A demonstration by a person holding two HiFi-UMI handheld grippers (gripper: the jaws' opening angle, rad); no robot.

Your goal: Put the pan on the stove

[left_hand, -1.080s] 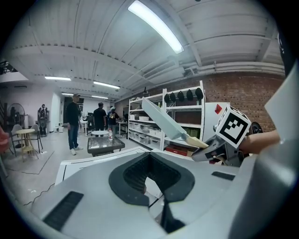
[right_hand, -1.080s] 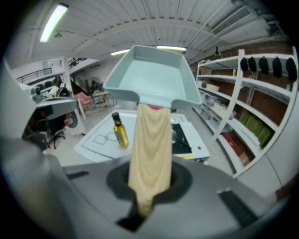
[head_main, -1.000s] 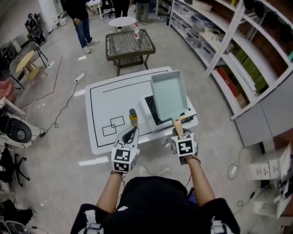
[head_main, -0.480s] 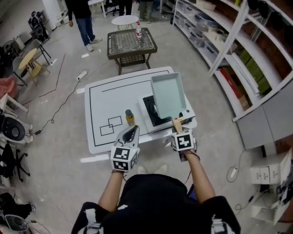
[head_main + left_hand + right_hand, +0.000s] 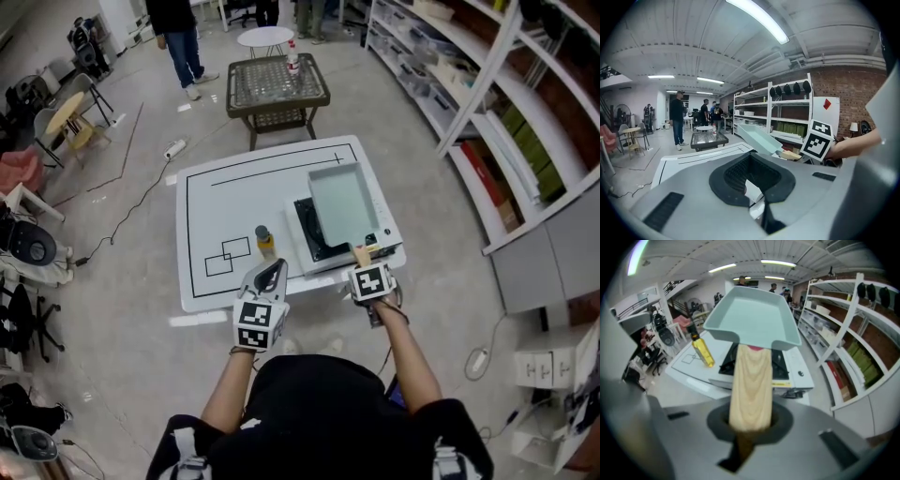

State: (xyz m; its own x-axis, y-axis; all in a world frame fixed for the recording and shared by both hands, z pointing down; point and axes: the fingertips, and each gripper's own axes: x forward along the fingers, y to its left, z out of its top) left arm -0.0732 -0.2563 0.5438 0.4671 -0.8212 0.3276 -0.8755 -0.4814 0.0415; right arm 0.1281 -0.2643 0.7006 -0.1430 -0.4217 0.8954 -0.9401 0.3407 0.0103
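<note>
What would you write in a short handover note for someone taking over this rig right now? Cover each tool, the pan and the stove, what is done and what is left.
The right tool is shut on the wooden handle of the pan.
The left tool is shut and empty, near the front edge of the table, beside the yellow bottle.
The pan hangs in the air over the stove, far end tilted up, not resting on it.
Done: pan gripped and positioned above the stove.
Left: lower it flat onto the stove, then release.
</note>
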